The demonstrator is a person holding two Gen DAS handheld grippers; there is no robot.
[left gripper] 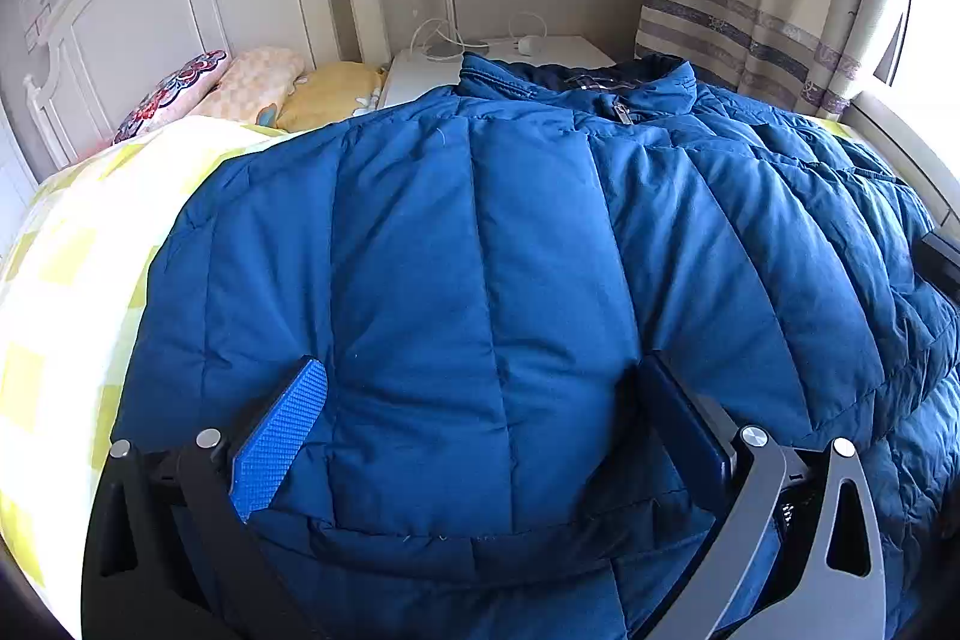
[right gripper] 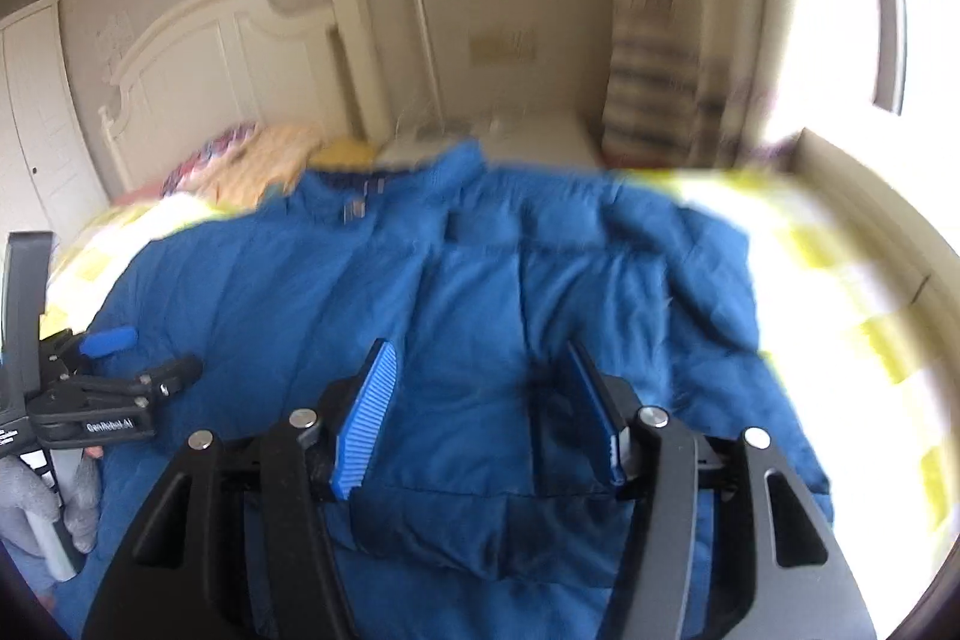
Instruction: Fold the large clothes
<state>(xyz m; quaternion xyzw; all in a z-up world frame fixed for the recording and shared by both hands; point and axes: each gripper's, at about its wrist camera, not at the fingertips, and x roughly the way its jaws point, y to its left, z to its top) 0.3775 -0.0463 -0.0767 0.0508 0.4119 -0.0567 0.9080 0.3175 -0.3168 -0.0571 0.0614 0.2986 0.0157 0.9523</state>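
Yellow-checked bed (left gripper: 54, 292) is carrying a blue puffer jacket (left gripper: 480, 250); left gripper (left gripper: 480, 436) and right gripper (right gripper: 480, 412) are hovering, jaws spread wide.

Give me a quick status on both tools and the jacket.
Left tool open, low over the hem. Right tool open, holding nothing. Blue jacket spread front-up on the bed, zipped, unfolded. Nothing lying on it.

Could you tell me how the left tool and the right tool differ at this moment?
The left tool spans a puffed bulge of the blue jacket, its fingers pressed into the fabric; the right tool hangs above the jacket. The left wrist view is sharp, the right one is motion-blurred. Both are open, with blue ribbed pads.
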